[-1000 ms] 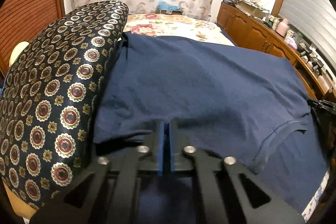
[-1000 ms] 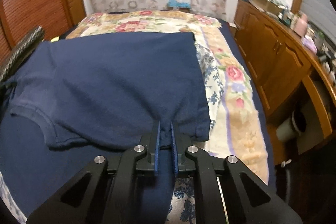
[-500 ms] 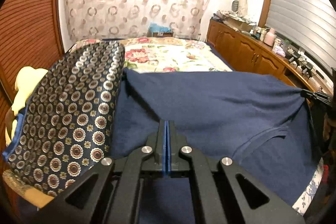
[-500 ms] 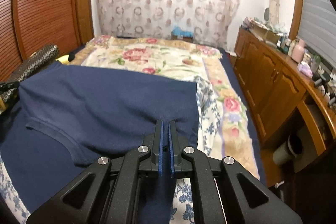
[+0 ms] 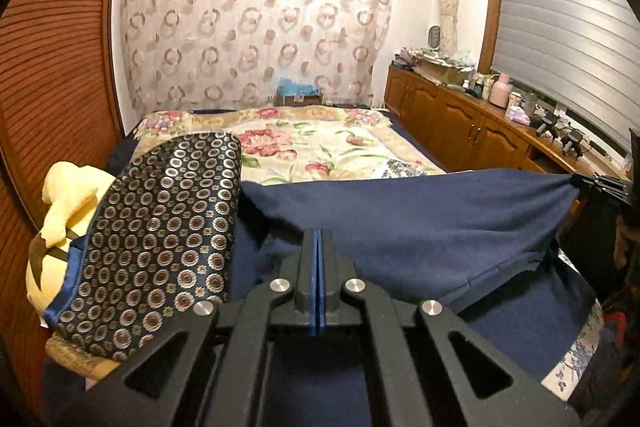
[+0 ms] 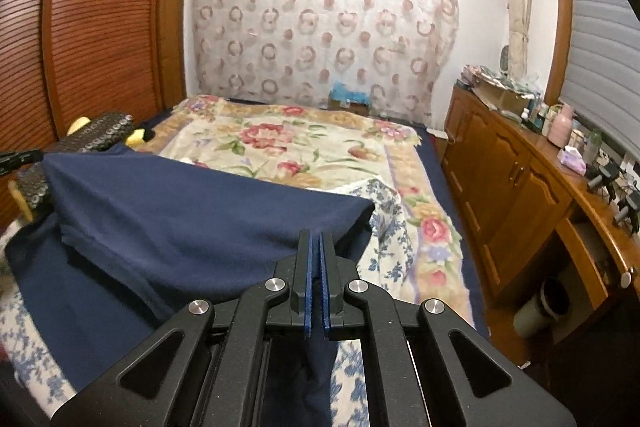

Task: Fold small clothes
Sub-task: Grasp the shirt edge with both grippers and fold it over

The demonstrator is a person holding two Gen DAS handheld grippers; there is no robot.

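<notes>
Left wrist view: the left gripper [image 5: 317,259] had its blue-padded fingers pressed together on a fold of the navy T-shirt [image 5: 420,227], which stretched rightward as a raised band to the right gripper [image 5: 600,183], seen at the frame's right edge pinching the opposite corner. The lower part of the garment lay on the bed [image 5: 320,147] beneath the lifted fold. Just beside the shirt on the left lay a dark medallion-patterned cushion [image 5: 160,235], with a yellow cloth [image 5: 68,203] against its far side.

Right wrist view: the right gripper [image 6: 316,267] was closed to a narrow slit with navy T-shirt [image 6: 192,223] fabric caught between the pads and hanging down below the fingers. The lifted fold ran leftward to the left gripper [image 6: 20,157], visible at the frame's left edge. The garment's ribbed neckline [image 6: 100,259] showed along the lower left of the fold. A floral bedspread [image 6: 304,151] covered the bed beyond the shirt, and a blue-flowered white sheet [image 6: 384,227] lay near the gripper. A wooden cabinet [image 6: 508,187] stood along the right wall, and a ring-patterned curtain [image 6: 320,19] hung behind the bed.
</notes>
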